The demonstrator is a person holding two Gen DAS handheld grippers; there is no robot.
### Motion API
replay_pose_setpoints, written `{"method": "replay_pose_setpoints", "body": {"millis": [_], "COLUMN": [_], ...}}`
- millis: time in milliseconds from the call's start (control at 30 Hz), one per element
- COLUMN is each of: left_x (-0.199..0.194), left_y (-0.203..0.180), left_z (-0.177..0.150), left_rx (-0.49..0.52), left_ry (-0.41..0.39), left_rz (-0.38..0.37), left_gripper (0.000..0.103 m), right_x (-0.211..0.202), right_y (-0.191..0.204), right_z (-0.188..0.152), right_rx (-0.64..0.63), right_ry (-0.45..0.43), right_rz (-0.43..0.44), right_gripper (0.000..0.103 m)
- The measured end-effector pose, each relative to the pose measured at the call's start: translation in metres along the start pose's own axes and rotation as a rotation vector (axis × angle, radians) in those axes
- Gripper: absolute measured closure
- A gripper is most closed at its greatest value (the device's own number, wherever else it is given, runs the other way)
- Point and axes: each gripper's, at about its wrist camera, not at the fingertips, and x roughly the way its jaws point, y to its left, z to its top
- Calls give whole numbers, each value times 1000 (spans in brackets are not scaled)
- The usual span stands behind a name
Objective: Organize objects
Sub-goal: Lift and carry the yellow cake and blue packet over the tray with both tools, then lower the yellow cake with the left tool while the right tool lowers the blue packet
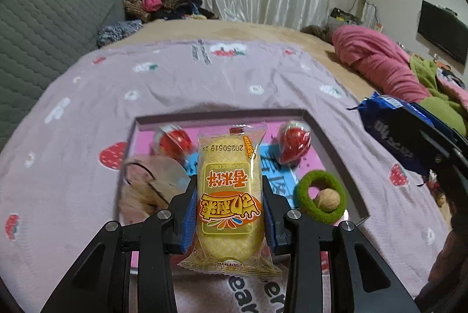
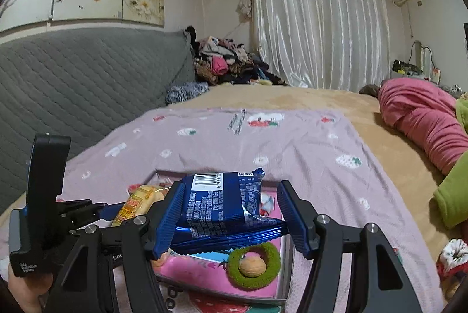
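Over the bed's tray (image 1: 336, 143), left hand-held gripper (image 1: 229, 207) pinches yellow snack (image 1: 229, 196); right (image 2: 231, 213) clamps blue packet (image 2: 216, 201).

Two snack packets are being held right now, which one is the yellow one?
The yellow snack packet is the one clamped in the left gripper, held above the pink tray. The other, in the right gripper, is the blue packet.

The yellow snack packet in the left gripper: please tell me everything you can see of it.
The yellow snack packet is a clear plastic wrapper with crimped ends around a pale yellow, waffle-patterned cake. It bears an orange and red label and a printed date. The left gripper holds it by its long sides, its fingers pressed against it, above the pink tray.
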Motion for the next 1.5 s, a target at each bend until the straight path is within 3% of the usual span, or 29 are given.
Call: {"method": "replay_pose_setpoints", "body": {"millis": [233,400,700,1500], "left_x": [33,38,51,65], "left_y": [-11,-18,-23,-28], "left_z": [-15,-21,-28,-38], "left_rx": [35,56,76,92], "left_ry": [50,62,87,131], "left_rz": [1,1,12,-1], "left_gripper": [64,64,65,61], "right_x": [34,48,66,72], "right_y": [-7,-11,-17,-20], "right_z": [-23,-34,-48,-51], "right_rx": [-26,-31,-22,-11], "right_ry": [102,145,221,247], "right_rz": [-43,-54,-45,-59], "right_gripper": [38,43,43,43]}}
